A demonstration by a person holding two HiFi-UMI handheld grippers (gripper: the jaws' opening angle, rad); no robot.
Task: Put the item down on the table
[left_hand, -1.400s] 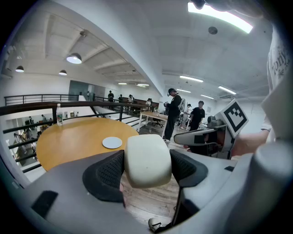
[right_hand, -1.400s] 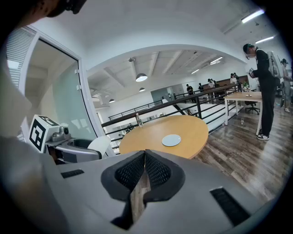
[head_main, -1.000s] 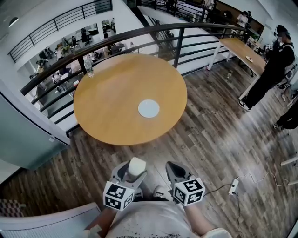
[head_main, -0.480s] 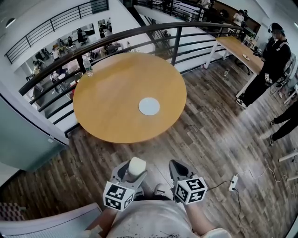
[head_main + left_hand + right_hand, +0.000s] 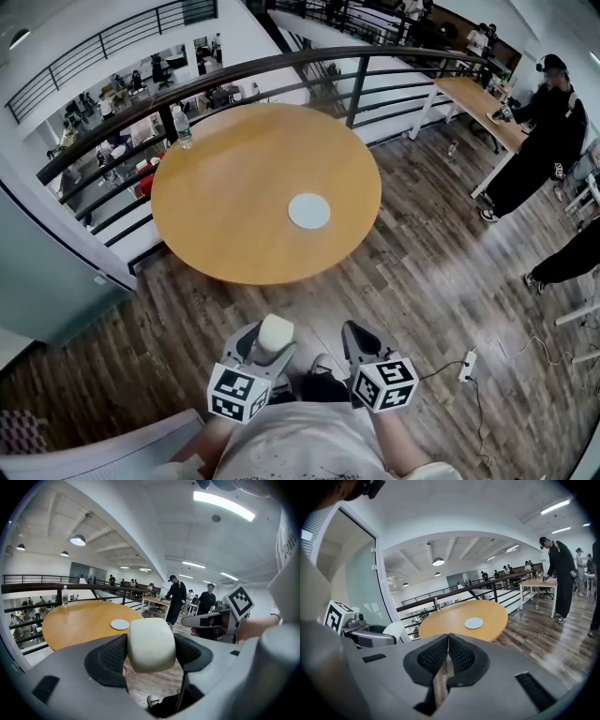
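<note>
Mezzanine, wood floor. Round table (image 5: 234,216) stands well ahead, by the railing (image 5: 281,66). Left gripper (image 5: 265,345) jaws are clamped on a pale rounded block (image 5: 151,645), held low near the body and well short of the table. Right gripper (image 5: 448,644) jaws are pressed together, empty. Step looks like the carry; next, close in and lower onto bare wood. White disc (image 5: 308,211) carries nothing. Bottle (image 5: 184,129) at far edge, contents unclear.

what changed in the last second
Only the bystander in black moved, leaning toward the desk. The left gripper still clamps the white item, and the right gripper stays shut and empty, both short of the table.
</note>
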